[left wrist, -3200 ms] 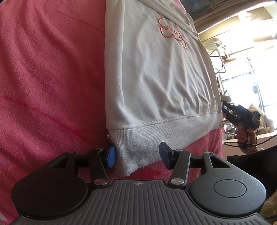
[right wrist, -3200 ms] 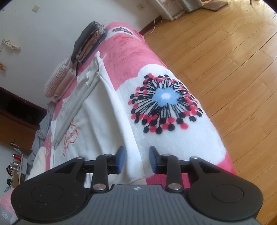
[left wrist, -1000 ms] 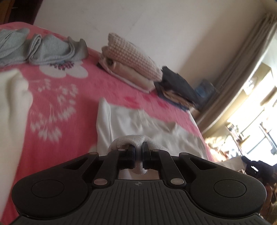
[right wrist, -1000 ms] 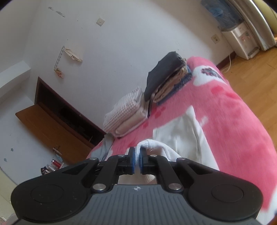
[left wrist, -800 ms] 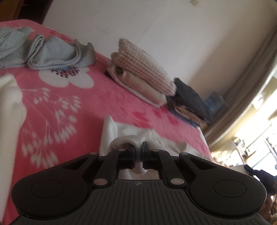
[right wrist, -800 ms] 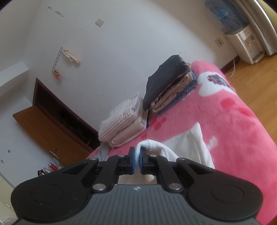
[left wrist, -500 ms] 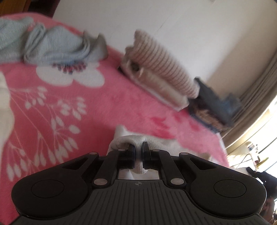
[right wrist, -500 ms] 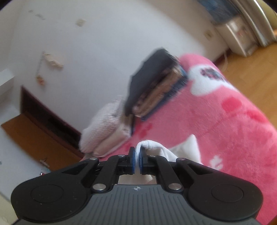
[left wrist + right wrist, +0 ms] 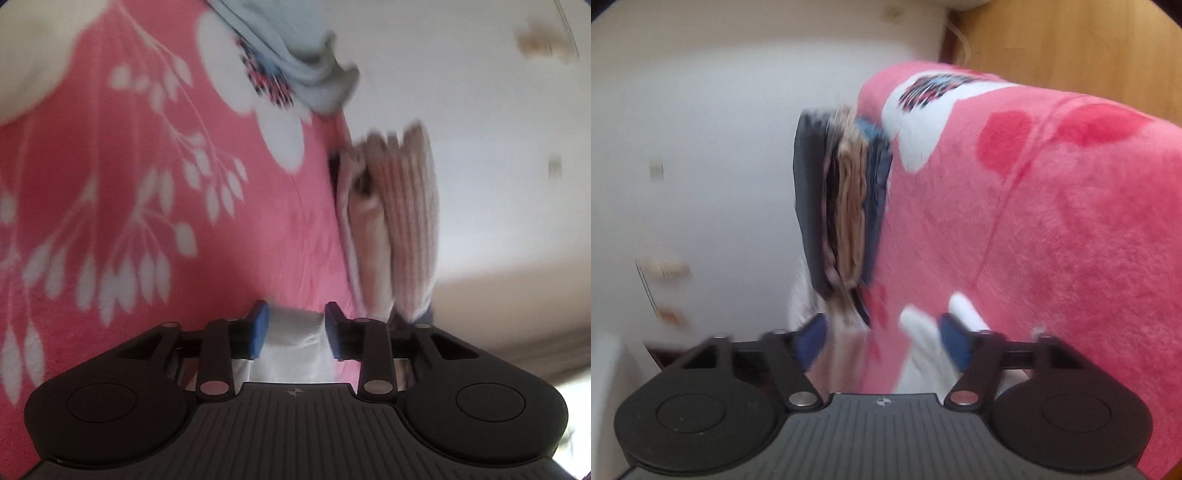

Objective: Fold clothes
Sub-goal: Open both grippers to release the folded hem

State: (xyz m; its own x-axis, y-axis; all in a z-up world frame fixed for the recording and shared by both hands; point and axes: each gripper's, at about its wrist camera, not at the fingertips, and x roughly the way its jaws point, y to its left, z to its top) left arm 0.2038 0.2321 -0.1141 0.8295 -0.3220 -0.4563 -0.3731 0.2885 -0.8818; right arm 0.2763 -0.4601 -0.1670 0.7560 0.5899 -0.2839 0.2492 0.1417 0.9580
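The white sweatshirt (image 9: 291, 343) lies on the pink flowered blanket (image 9: 129, 177). In the left wrist view its folded edge sits between the blue pads of my left gripper (image 9: 295, 330), whose jaws stand apart and do not pinch it. In the right wrist view a bit of the white sweatshirt (image 9: 923, 350) shows just inside the right pad of my right gripper (image 9: 882, 341), which is wide open. Both views are blurred by motion.
A folded beige and checked pile (image 9: 395, 221) stands ahead of the left gripper, with grey-blue clothes (image 9: 295, 66) further on. A dark, tan and blue folded stack (image 9: 842, 199) stands ahead of the right gripper by the white wall (image 9: 701, 110). Wooden floor (image 9: 1071, 40) lies beyond the bed.
Both grippers were shut on the sweatshirt's hem half a second ago; both have opened and let it go. Both cameras have tipped down toward the blanket near the folded stacks.
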